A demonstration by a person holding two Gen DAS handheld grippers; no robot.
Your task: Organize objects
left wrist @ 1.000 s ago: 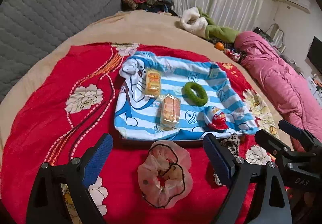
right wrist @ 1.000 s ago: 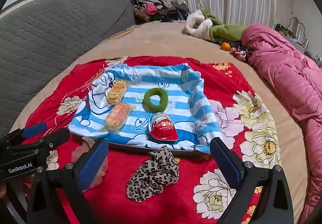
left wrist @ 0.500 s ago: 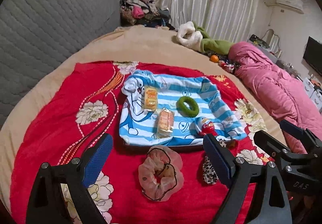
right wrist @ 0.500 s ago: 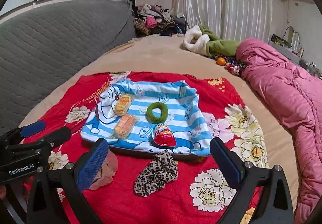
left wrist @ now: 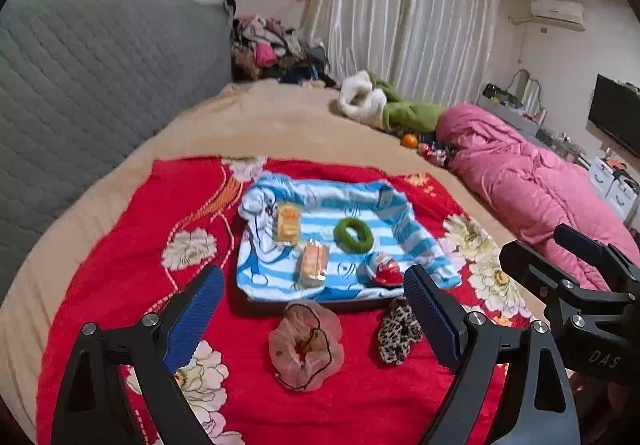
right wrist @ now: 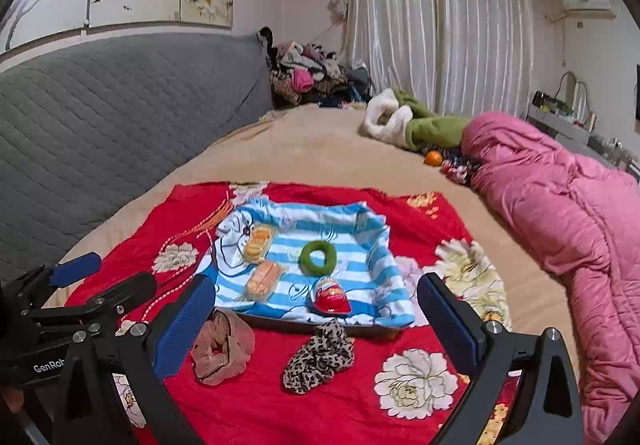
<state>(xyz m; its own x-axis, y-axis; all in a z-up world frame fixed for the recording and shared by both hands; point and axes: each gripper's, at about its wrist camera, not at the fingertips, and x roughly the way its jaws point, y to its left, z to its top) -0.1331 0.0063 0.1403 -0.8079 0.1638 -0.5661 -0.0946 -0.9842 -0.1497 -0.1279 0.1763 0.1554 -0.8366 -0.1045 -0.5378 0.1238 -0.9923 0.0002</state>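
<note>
A tray lined with a blue striped cartoon cloth (left wrist: 360, 201) (right wrist: 372, 245) sits on a red floral blanket (left wrist: 132, 245). In it lie two orange snack packs (left wrist: 289, 228) (left wrist: 313, 263), a green ring scrunchie (left wrist: 353, 234) (right wrist: 318, 257) and a red egg-shaped toy (left wrist: 385, 269) (right wrist: 330, 295). In front of the tray lie a pink sheer scrunchie (left wrist: 306, 345) (right wrist: 222, 347) and a leopard scrunchie (left wrist: 398, 329) (right wrist: 318, 355). My left gripper (left wrist: 312, 309) is open and empty, above the pink scrunchie. My right gripper (right wrist: 316, 321) is open and empty, above the leopard scrunchie.
A grey quilted headboard (left wrist: 92, 85) runs along the left. A pink duvet (left wrist: 532, 181) lies at the right. A white and green garment (left wrist: 376, 105), an orange (left wrist: 409, 140) and a clothes pile (left wrist: 272, 49) lie at the back.
Both grippers have pulled back and up from the tray, so the objects look smaller and farther. Both stay open and empty. No object has moved.
</note>
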